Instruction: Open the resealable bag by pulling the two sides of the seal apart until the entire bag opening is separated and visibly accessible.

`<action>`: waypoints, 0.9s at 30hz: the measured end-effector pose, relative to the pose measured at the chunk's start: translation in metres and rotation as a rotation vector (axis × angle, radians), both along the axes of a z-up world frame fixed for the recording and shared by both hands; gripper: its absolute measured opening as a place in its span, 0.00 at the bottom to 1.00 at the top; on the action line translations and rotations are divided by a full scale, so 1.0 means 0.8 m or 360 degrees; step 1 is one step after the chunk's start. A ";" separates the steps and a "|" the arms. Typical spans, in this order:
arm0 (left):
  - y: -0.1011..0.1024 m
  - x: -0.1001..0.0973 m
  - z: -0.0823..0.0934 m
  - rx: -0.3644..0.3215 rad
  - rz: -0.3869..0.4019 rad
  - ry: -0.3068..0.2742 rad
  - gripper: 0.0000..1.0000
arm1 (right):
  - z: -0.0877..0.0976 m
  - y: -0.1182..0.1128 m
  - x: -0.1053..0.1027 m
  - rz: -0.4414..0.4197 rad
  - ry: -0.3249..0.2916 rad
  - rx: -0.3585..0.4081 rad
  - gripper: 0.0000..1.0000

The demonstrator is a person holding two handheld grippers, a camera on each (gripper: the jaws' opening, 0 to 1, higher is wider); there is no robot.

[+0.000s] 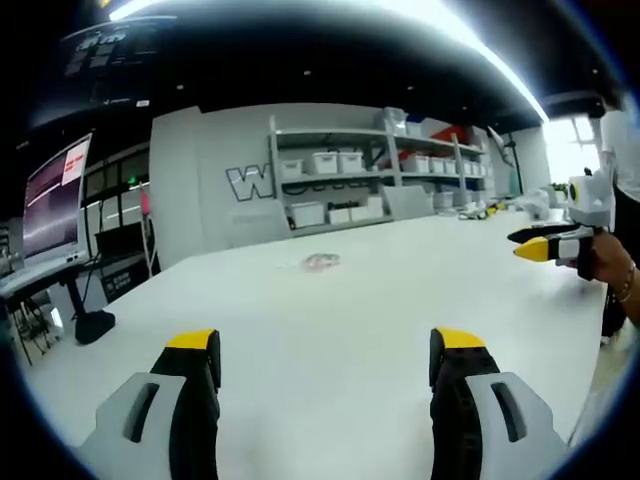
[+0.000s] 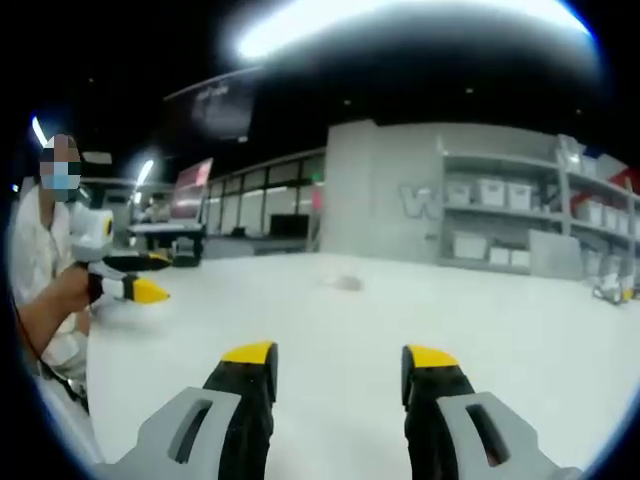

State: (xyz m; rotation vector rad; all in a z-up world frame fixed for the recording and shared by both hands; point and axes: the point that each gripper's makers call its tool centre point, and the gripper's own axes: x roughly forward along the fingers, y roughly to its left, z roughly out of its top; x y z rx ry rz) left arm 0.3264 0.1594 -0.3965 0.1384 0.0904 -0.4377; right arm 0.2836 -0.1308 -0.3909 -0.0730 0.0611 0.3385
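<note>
Workshop-type room, dark ceiling with bright strip lights, grey wall with large white lettering, metal shelving (image 1: 370,170) loaded with white storage bins. A monitor (image 1: 55,200) glows on a side bench at the left of the left gripper view. Big white desk (image 1: 380,300) spans both views.

Resealable bag (image 1: 322,262): small, clear, lying flat on the desk far out ahead of both grippers, nearer the far edge than the near one. It also shows in the right gripper view as a faint patch (image 2: 347,283). Too small and blurred to tell whether the seal is shut or parted. Nothing touches it.

Left gripper (image 1: 328,355): jaws spread wide, nothing between them, held above bare desk well short of the bag. Seen from the right gripper view (image 2: 140,277) it is held in a person's hand (image 2: 78,287) at the left edge, yellow tips pointing toward the desk centre.

Right gripper (image 2: 338,362): jaws likewise parted and empty, above bare desk, well apart from the bag. In the left gripper view it enters at the right edge (image 1: 535,243), gripped by a hand (image 1: 608,265), tips pointing left.
</note>
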 end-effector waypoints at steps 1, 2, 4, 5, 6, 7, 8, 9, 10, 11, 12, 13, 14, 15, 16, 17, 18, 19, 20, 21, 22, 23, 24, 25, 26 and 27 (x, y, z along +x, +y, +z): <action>0.000 0.000 0.000 0.0001 0.0001 0.0000 0.85 | 0.000 -0.001 0.001 -0.0003 0.0001 0.0000 0.49; 0.001 0.001 0.000 0.0003 0.0003 0.0001 0.85 | 0.000 -0.002 0.001 -0.0005 0.0003 -0.0002 0.49; 0.002 0.001 -0.001 0.0003 0.0005 0.0004 0.85 | 0.001 -0.004 0.002 -0.0011 0.0005 -0.0007 0.49; 0.003 0.002 -0.001 0.0002 0.0008 0.0006 0.85 | 0.001 -0.005 0.003 -0.0016 0.0005 -0.0011 0.49; 0.003 0.002 -0.001 0.0003 0.0010 0.0008 0.85 | 0.001 -0.006 0.003 -0.0020 0.0004 -0.0015 0.49; 0.004 0.003 -0.002 0.0003 0.0011 0.0009 0.85 | 0.002 -0.007 0.004 -0.0024 0.0006 -0.0019 0.49; 0.004 0.003 -0.002 0.0004 0.0012 0.0011 0.85 | 0.002 -0.008 0.004 -0.0026 0.0008 -0.0021 0.49; 0.004 0.003 -0.001 0.0004 0.0012 0.0012 0.85 | 0.002 -0.008 0.005 -0.0027 0.0009 -0.0023 0.49; 0.005 0.004 -0.001 0.0005 0.0012 0.0011 0.85 | 0.002 -0.009 0.005 -0.0029 0.0012 -0.0027 0.49; 0.005 0.004 0.000 0.0006 0.0012 0.0010 0.85 | 0.001 -0.009 0.006 -0.0030 0.0017 -0.0034 0.49; 0.005 0.004 0.001 0.0006 0.0012 0.0009 0.85 | 0.001 -0.009 0.007 -0.0029 0.0022 -0.0040 0.49; 0.006 0.004 0.001 0.0006 0.0012 0.0008 0.85 | 0.001 -0.009 0.007 -0.0027 0.0024 -0.0043 0.49; 0.006 0.004 0.002 0.0007 0.0013 0.0007 0.85 | 0.001 -0.008 0.007 -0.0024 0.0025 -0.0045 0.49; 0.007 0.004 0.002 0.0006 0.0014 0.0006 0.85 | 0.001 -0.007 0.008 -0.0021 0.0026 -0.0052 0.49; 0.008 0.004 0.002 0.0004 0.0015 0.0005 0.85 | 0.001 -0.007 0.009 -0.0019 0.0027 -0.0057 0.49; 0.008 0.004 0.003 0.0002 0.0016 0.0005 0.85 | 0.001 -0.006 0.009 -0.0016 0.0030 -0.0059 0.49; 0.009 0.004 0.003 -0.0001 0.0017 0.0004 0.85 | 0.001 -0.005 0.010 -0.0013 0.0031 -0.0060 0.49; 0.009 0.004 0.003 -0.0003 0.0017 0.0005 0.85 | 0.002 -0.005 0.011 -0.0011 0.0031 -0.0063 0.49; 0.010 0.003 0.003 -0.0004 0.0018 0.0006 0.85 | 0.002 -0.004 0.011 -0.0009 0.0031 -0.0067 0.49; 0.010 0.003 0.002 -0.0003 0.0019 0.0006 0.85 | 0.002 -0.004 0.012 -0.0008 0.0032 -0.0069 0.49; 0.011 0.003 0.002 -0.0003 0.0019 0.0007 0.85 | 0.002 -0.003 0.012 -0.0007 0.0033 -0.0071 0.49; 0.011 0.003 0.002 -0.0003 0.0019 0.0007 0.85 | 0.002 -0.003 0.012 -0.0006 0.0034 -0.0073 0.48; 0.011 0.003 0.002 -0.0003 0.0019 0.0007 0.85 | 0.001 -0.003 0.013 -0.0004 0.0036 -0.0079 0.48; 0.011 0.003 0.003 -0.0003 0.0019 0.0007 0.85 | 0.001 -0.002 0.013 -0.0003 0.0039 -0.0082 0.48; 0.011 0.003 0.003 -0.0004 0.0019 0.0006 0.85 | 0.000 -0.002 0.013 -0.0002 0.0041 -0.0084 0.48; 0.011 0.003 0.003 -0.0005 0.0019 0.0005 0.85 | 0.000 -0.002 0.014 -0.0001 0.0042 -0.0086 0.48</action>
